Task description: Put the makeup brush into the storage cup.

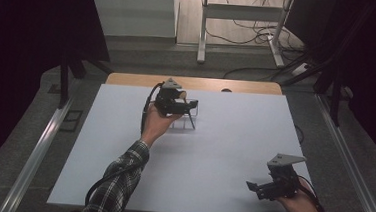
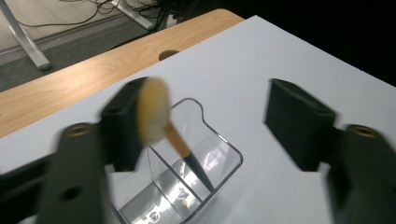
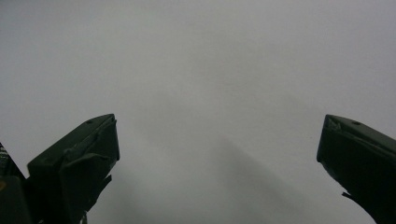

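A: Left gripper (image 2: 205,126) status?
B: Jaws apart, released; brush (image 2: 161,123) apparently leaning free in the clear holder (image 2: 219,154), head blurred beside one jaw.
A: Right gripper (image 3: 217,154)?
B: Open, empty, over bare table (image 3: 196,56). Placement looks done; withdrawal remains.

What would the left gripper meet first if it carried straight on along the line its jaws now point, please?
Probably the makeup brush standing in the clear divided holder: the left gripper hangs open just above both, the bristles close by one jaw. Depth is hard to judge.
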Available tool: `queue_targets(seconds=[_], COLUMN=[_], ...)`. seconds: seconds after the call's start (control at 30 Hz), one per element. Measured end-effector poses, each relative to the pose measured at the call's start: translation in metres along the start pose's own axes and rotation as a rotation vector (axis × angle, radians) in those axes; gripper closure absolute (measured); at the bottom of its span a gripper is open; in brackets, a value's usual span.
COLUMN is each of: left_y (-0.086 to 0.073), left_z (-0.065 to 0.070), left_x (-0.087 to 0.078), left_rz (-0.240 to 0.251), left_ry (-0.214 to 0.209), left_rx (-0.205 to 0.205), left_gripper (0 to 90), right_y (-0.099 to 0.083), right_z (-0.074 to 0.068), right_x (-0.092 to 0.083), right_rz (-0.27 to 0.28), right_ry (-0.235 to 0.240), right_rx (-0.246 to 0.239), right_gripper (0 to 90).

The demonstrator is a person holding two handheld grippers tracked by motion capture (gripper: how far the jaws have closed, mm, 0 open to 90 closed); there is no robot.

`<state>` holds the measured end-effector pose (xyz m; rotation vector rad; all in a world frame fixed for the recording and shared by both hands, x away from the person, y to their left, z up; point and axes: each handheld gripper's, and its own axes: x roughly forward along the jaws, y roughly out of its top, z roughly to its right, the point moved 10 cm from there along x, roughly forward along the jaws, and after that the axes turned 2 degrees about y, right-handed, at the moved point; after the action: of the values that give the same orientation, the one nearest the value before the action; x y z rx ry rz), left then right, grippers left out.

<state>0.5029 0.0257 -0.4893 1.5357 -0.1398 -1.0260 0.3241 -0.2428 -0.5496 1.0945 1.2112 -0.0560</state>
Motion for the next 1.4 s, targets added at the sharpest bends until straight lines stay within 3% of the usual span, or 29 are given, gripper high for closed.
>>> queue_targets(seconds=[0.17,0.37,0.73,1.07,1.4], left_y=[-0.001,-0.001,-0.003,-0.002,-0.002], left_z=[0.001,0.0,-0.008,-0.009,-0.002], left_x=[0.001,-0.002,-0.009,-0.015,-0.02], left_rz=[-0.022,-0.034,-0.06,-0.054,-0.054], left_ry=[-0.007,-0.008,0.029,0.025,0.003], left_rx=[-0.002,0.005,0.044,0.043,0.057], left_gripper=[9.2,1.9,0.0,0.0,0.0], right_y=[0.0,0.0,0.0,0.0,0.0], right_z=[0.0,0.0,0.0,0.001,0.0], right_x=[0.0,0.0,0.0,0.0,0.0], right_rz=[0.0,0.0,-0.003,-0.003,-0.004], right_ry=[-0.002,-0.001,-0.002,-0.004,-0.005], right_rx=[-0.002,-0.002,-0.006,-0.004,-0.004], right_gripper=[0.0,0.0,0.0,0.0,0.0])
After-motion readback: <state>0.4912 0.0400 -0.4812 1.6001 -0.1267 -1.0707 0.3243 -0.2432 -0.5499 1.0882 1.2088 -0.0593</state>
